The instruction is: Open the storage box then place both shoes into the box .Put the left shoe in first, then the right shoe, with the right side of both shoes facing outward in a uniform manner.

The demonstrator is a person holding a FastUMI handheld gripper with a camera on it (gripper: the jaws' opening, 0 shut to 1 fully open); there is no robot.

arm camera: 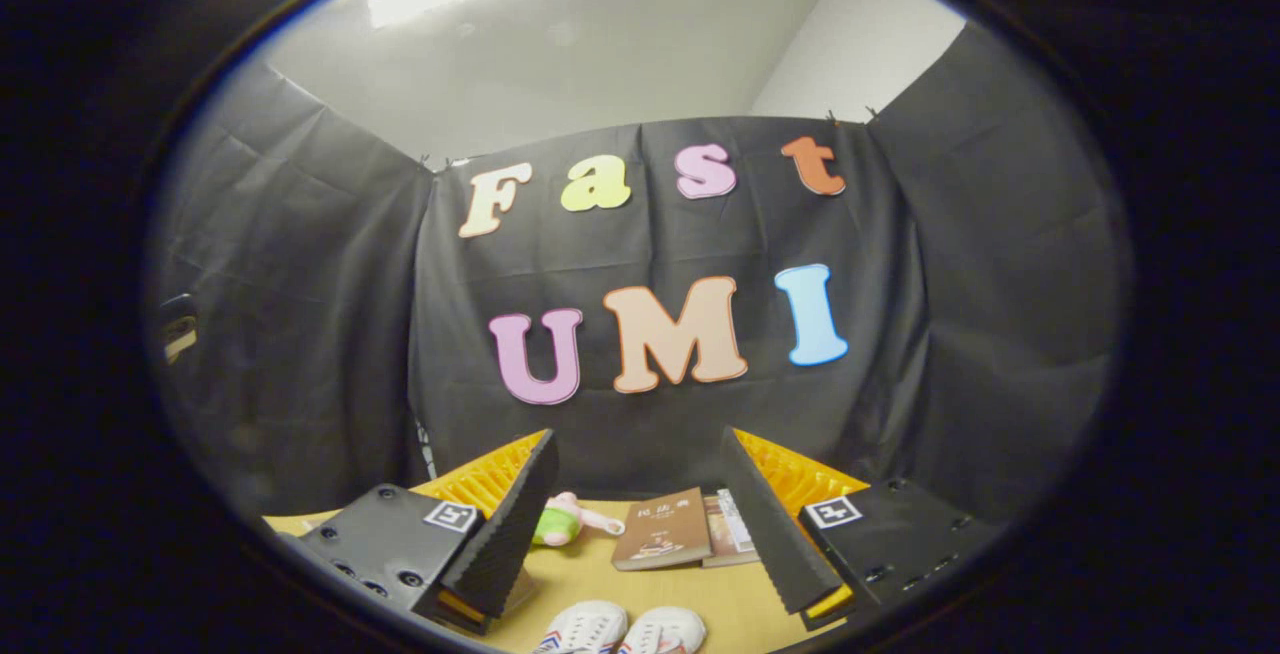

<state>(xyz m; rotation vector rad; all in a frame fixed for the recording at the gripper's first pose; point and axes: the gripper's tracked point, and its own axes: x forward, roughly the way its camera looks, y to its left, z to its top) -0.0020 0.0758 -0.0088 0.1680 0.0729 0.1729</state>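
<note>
I have the gripper raised and level, fingers spread wide with nothing between them. I take this as a starting pose: high enough to survey the wooden table before I commit to anything.

The two white sneakers sit side by side, touching or nearly so, low between my fingers and close under the gripper. I see only their toe ends with striped side trim, so I cannot tell which is the left shoe and which the right.

The storage box is my first job, but I cannot place it from here. I judge that I need to tip the gripper down or swing it round to locate it.

Beyond the sneakers, near the black cloth wall, lie a brown book and a second book tucked just beside it. A small pink-and-green toy lies close to my left finger. None of these sits between me and the sneakers; they only crowd the far table, so I should keep my sweeps short of them.
</note>
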